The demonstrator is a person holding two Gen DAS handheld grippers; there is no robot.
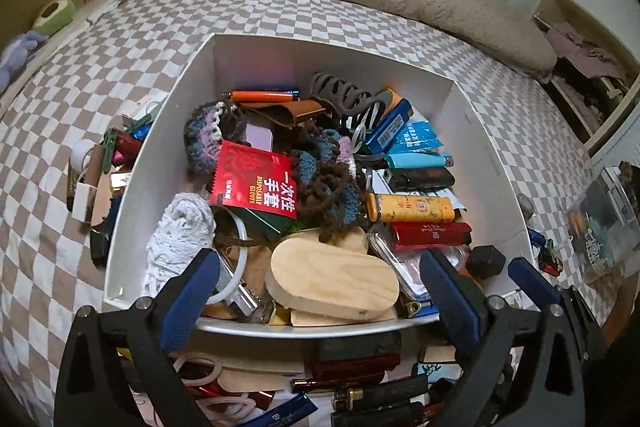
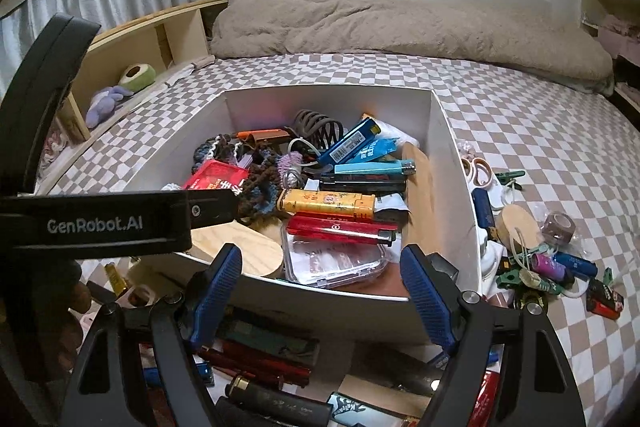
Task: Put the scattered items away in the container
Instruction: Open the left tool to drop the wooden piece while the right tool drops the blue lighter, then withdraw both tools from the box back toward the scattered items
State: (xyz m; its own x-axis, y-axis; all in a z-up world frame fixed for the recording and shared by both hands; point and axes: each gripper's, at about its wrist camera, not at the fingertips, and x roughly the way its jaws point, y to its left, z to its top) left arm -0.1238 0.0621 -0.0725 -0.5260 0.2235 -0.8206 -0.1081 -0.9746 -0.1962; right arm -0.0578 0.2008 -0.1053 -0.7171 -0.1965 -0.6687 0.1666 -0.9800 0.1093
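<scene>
On the checkered bed [image 1: 280,15], a white box [image 1: 132,219] stands heaped with small goods, and both of my grippers hover at its near wall. Left gripper [image 1: 320,291]: jaws spread wide, blue pads apart, nothing between them; it sits just above the near rim, over an oval wooden block [image 1: 332,279] that lies at the front of the heap. Right gripper [image 2: 324,291]: likewise wide open and holding nothing, poised at the near wall in front of a clear plastic case [image 2: 336,259]. Contents of the box, from the left wrist view: a red packet printed "DISPOSABLE GLOVES" [image 1: 256,183] leaning on a tangle of brown, blue and lilac crochet [image 1: 328,187]; a bundle of white cord [image 1: 180,239] in the near left corner; a column of lighters along the right side, namely blue [image 1: 390,127], light blue [image 1: 416,159], black [image 1: 420,179], yellow [image 1: 412,207] and red [image 1: 432,233]; an orange pen [image 1: 260,95] against the far wall, with a brown claw hair clip [image 1: 344,93] beside it. Scattered items remain on the bed outside the box: a cluster to its right, seen from the right wrist, including a round wooden disc [image 2: 520,223], a roll of brown tape [image 2: 560,227] and a purple cylinder [image 2: 550,265]; more lighters and pens lie beneath both grippers, before the near wall. A beige blanket [image 2: 400,27] lies along the far edge of the bed.
</scene>
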